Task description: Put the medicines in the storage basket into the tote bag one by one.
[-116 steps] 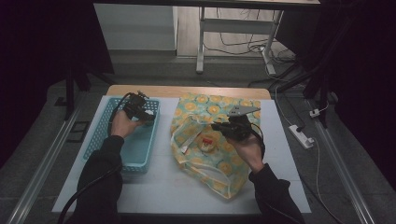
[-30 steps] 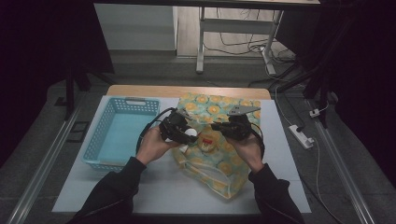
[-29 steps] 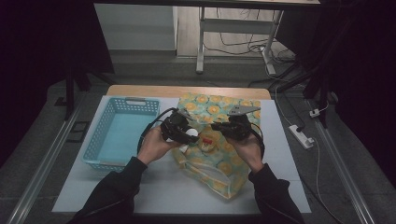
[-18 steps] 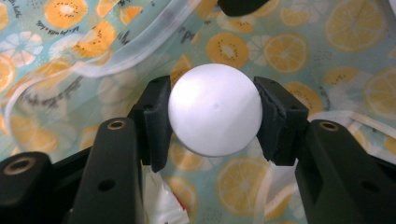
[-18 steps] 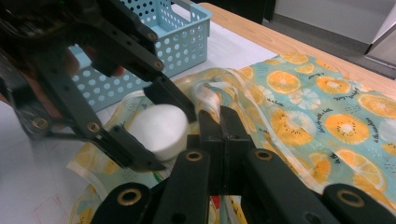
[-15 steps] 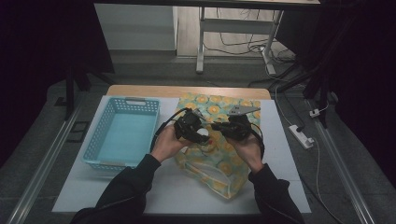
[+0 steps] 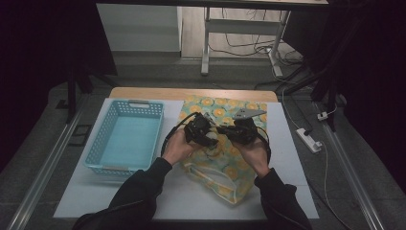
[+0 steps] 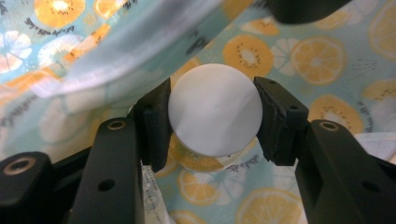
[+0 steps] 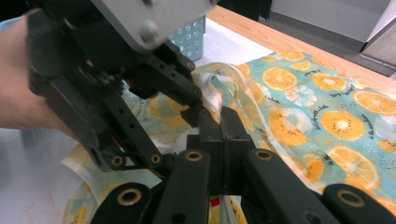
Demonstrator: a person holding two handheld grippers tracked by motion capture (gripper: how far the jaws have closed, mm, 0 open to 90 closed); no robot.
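A teal cloth bag (image 7: 225,177) printed with orange slices lies on the white table. My right gripper (image 7: 225,130) is shut on the bag's rim by its pale strap (image 9: 212,95) and lifts that edge. My left gripper (image 7: 208,138) is shut on a round white-topped object (image 8: 215,112), gripped by its sides. It holds the object just under the raised bag edge (image 8: 116,51), with printed cloth behind it. In the right gripper view the left gripper's body (image 9: 107,88) is close to the left of my shut jaws.
An empty light-blue plastic basket (image 7: 125,139) stands to the left of the bag. A wooden strip (image 7: 191,93) runs along the table's far edge. A power strip (image 7: 309,139) and cables lie off the table's right side.
My left gripper has carried the white-topped object from above the basket rightward and down to the bag's raised edge. The right gripper has stayed put, still holding the bag.
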